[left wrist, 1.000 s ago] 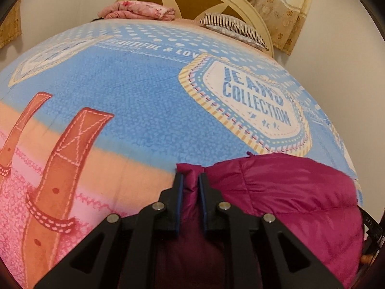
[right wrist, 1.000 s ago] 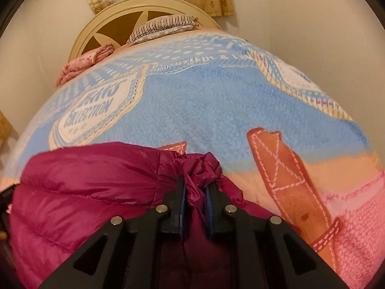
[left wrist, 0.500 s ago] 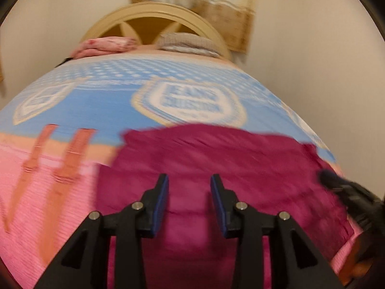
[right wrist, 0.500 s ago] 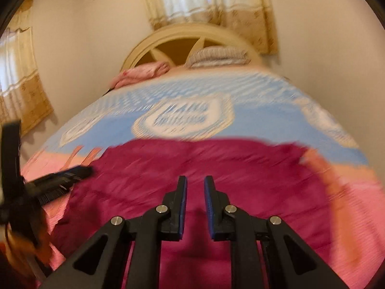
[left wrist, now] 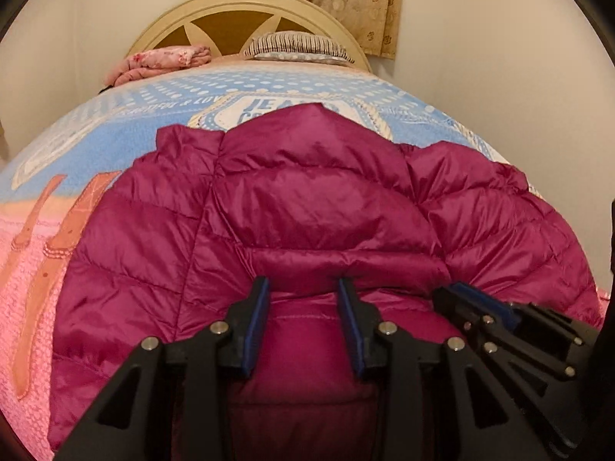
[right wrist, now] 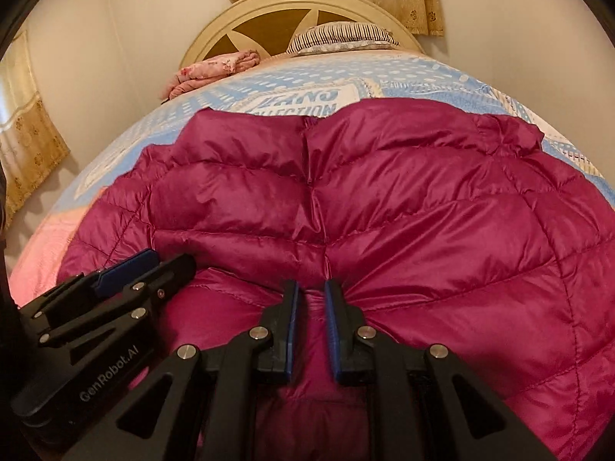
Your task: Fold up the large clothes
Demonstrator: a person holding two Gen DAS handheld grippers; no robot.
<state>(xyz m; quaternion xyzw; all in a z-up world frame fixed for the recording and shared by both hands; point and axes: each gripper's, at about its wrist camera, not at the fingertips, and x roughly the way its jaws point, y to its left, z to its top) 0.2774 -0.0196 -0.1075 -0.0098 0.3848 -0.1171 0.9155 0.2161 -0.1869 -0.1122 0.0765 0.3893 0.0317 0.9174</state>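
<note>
A magenta quilted puffer jacket (left wrist: 315,207) lies spread on the bed, its hood pointing toward the headboard; it also fills the right wrist view (right wrist: 384,199). My left gripper (left wrist: 303,288) is open and empty over the jacket's near edge at the collar. My right gripper (right wrist: 311,288) hangs over the same edge, its jaws a narrow gap apart with jacket fabric showing between them. The right gripper also shows at the lower right of the left wrist view (left wrist: 499,319), and the left gripper at the lower left of the right wrist view (right wrist: 115,280).
The bed has a blue, orange and pink printed cover (left wrist: 96,146). A folded pink blanket (left wrist: 161,61) and a striped pillow (left wrist: 300,44) lie by the curved headboard (left wrist: 246,11). Walls close in on both sides; curtains (right wrist: 30,146) hang at left.
One second ago both grippers were shut on bunched jacket fabric. They have since let go and pulled back, and the jacket now lies spread flat on the bed.
</note>
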